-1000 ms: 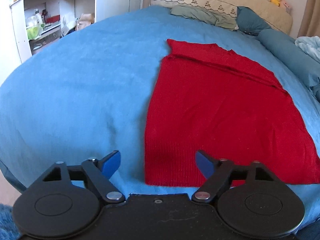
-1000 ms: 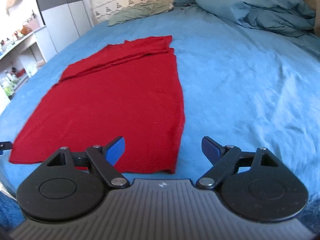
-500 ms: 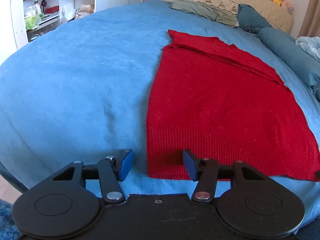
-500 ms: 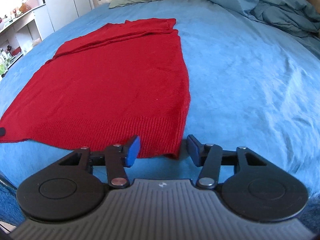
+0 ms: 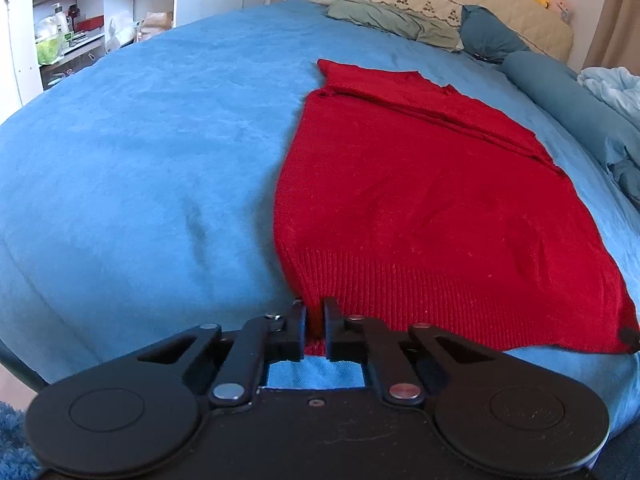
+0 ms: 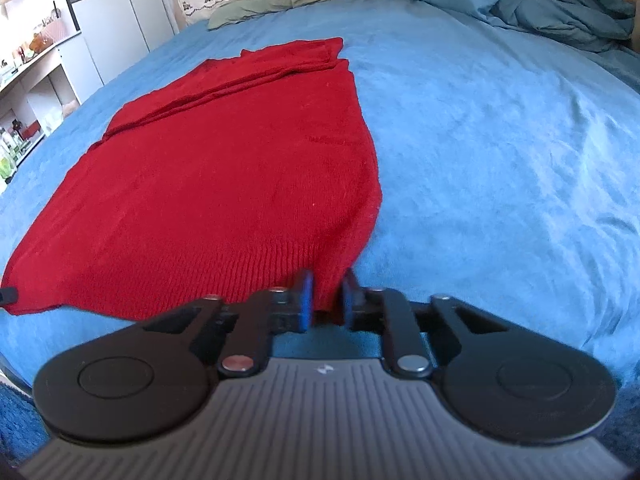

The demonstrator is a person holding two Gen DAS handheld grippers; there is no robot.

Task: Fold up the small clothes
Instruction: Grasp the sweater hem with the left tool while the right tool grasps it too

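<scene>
The sweater (image 5: pixel 420 200) is spread on the bed (image 5: pixel 140 160); its hem corners are clamped by the left gripper (image 5: pixel 315 322) and right gripper (image 6: pixel 325 300). If lifted unevenly, a thinly pinched corner could be lost.

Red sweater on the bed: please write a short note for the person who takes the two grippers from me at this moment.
Left gripper: shut on the near left corner of the red sweater, at its ribbed hem.
Right gripper: shut on the near right corner of the same hem.
The sweater lies flat on the blue bedspread, hem toward you. At its far end, folded layers lie across it; the sleeves seem already turned in.
Done: both hem corners are gripped.
Left: probably lift both corners together, carry the hem toward the far end to fold the sweater in half, then release and smooth.
</scene>
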